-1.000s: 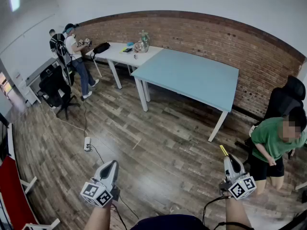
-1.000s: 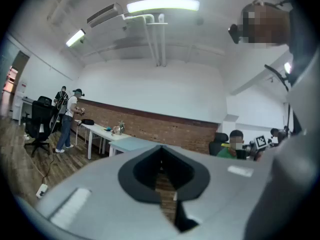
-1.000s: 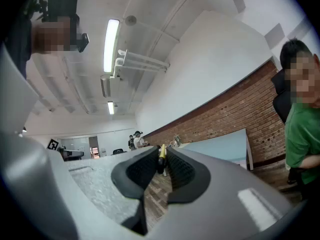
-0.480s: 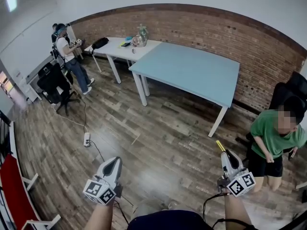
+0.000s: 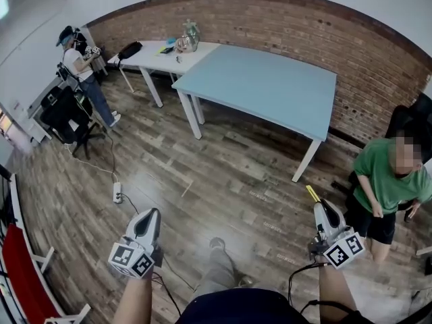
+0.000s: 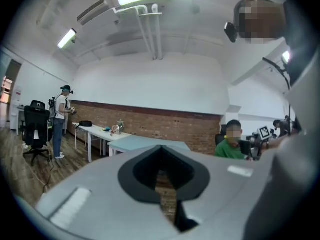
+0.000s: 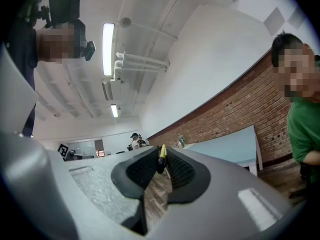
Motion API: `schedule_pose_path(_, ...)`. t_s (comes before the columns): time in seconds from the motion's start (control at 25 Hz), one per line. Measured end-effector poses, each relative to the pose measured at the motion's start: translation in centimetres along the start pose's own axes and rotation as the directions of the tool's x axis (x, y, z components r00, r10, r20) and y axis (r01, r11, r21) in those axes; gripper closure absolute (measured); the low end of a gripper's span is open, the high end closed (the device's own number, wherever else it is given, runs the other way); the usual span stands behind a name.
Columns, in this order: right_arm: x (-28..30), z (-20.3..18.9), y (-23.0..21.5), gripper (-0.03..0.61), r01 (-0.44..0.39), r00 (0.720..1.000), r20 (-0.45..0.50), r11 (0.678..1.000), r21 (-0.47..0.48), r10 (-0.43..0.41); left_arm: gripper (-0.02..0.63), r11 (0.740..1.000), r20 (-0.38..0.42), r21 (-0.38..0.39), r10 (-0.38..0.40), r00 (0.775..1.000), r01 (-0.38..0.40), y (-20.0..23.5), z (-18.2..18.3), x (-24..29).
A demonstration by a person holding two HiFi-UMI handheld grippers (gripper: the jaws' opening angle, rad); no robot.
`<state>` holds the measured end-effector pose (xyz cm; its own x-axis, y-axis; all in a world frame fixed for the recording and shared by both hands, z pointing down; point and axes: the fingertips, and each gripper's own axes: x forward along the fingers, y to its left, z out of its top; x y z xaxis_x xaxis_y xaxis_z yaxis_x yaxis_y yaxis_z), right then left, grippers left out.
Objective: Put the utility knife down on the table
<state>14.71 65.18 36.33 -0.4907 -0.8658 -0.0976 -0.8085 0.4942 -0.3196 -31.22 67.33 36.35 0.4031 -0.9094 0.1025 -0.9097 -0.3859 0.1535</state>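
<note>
Transport is the step in hand, by my reading: the knife (image 5: 312,194) is held low over the wooden floor (image 5: 223,174), well apart from the bench (image 5: 270,90) ahead. The right hand-held gripper (image 5: 318,206) pinches the knife between its jaws, and the yellow end sticks out past the tips toward the bench. The right gripper view shows the pads closed on it. The left hand-held gripper (image 5: 150,213) has its jaws pressed together with nothing between them. The next move calls for reaching the bench, lowering the knife flat onto its blue top, and spreading the jaws only once it rests there. No brand or writing can be read. The cubes (image 5: 343,248) carry only black-and-white square markers, and the knife shows no legible label.
</note>
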Motion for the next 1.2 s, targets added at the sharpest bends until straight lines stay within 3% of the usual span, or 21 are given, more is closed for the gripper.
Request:
schedule_pose_path(0.36,6.6,0.1,-2.8,0.527,0.068,0.998,0.003,0.998,0.005,-0.068,0.624,0.996,0.024,0.016,-0.085,0.996,0.085,4.7,2.3,10.5)
schedule_pose_path(0.52,10.0,0.8,-3.1,0.527,0.098,0.995,0.016,0.995,0.035,-0.099,0.624,0.993,0.015,0.063,-0.100,0.995,0.099,7.6,3.4,13.4)
schedule_pose_path(0.64,12.9,2.6,-3.5,0.527,0.099,0.995,0.023,0.995,-0.007,-0.099,0.623,0.989,0.026,0.077,-0.127,0.992,0.124,9.1,4.9,16.2)
schedule_pose_path(1.2,22.8,1.7,-2.0,0.527,0.167,0.982,0.097,0.986,-0.027,-0.164,0.624,0.978,0.022,0.066,-0.198,0.980,0.197,19.9,6.9,23.6)
